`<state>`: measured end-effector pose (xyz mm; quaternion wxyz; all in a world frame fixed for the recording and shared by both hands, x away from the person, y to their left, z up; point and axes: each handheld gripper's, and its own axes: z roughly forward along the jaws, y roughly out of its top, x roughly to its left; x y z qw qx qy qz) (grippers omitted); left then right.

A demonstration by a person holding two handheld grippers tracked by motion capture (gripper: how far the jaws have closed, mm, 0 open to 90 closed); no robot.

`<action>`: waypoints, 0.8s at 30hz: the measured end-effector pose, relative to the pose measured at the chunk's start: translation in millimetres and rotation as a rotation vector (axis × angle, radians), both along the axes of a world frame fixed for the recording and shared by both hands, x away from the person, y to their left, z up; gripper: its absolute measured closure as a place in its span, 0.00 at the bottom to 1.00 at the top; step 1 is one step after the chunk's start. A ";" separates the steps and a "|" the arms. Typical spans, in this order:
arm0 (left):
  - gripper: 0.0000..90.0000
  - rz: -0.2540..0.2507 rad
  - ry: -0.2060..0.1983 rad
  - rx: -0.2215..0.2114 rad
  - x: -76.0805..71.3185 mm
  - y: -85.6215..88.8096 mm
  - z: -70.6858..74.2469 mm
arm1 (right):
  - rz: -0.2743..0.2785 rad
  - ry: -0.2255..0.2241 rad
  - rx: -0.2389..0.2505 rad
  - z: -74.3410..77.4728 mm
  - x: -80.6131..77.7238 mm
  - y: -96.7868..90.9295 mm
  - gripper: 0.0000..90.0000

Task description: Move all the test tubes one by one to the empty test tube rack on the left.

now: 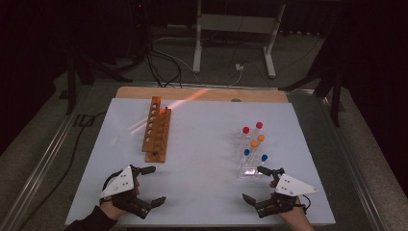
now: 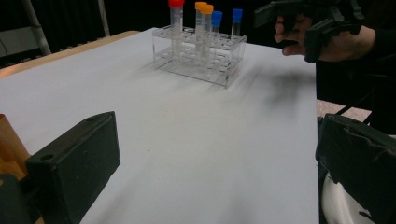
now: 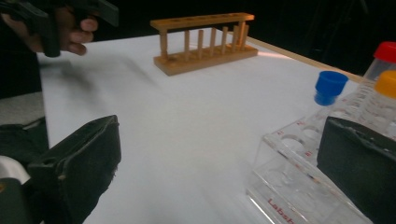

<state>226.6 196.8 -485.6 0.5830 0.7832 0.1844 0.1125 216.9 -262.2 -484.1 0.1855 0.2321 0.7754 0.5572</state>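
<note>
Your clear rack [image 1: 250, 166] of capped tubes [image 1: 254, 143] stands on the white table's [image 1: 202, 163] right side, just ahead of your right gripper [image 1: 256, 185]. Both it and your left gripper [image 1: 153, 184] gape wide, holding nothing. The wooden rack [image 1: 158, 130] stands far left.

- High view: from above the near edge, looking forward and down over the whole tabletop [image 1: 202, 192].
- Left gripper view: low, close to the surface, facing the clear tube rack [image 2: 198, 58].
- Right gripper view: low, facing the wooden rack [image 3: 205, 44]; the clear rack sits close by.
</note>
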 end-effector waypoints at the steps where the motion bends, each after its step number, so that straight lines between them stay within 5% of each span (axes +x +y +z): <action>1: 0.01 0.001 0.001 -0.002 0.1 0.3 -0.2 | 0.002 0.001 -0.004 0.2 -0.2 0.5 0.00; 9: 0.01 0.005 0.003 -0.005 1.2 0.7 -0.3 | 0.025 0.063 -0.045 0.6 -0.4 6.9 0.00; 18: 0.01 0.004 0.003 -0.007 0.9 0.7 0.2 | 0.020 0.019 -0.008 21.9 -4.2 12.0 0.00; 24: 0.01 0.003 0.003 -0.014 1.1 0.7 0.4 | -0.031 -0.013 0.025 38.4 -2.2 5.8 0.00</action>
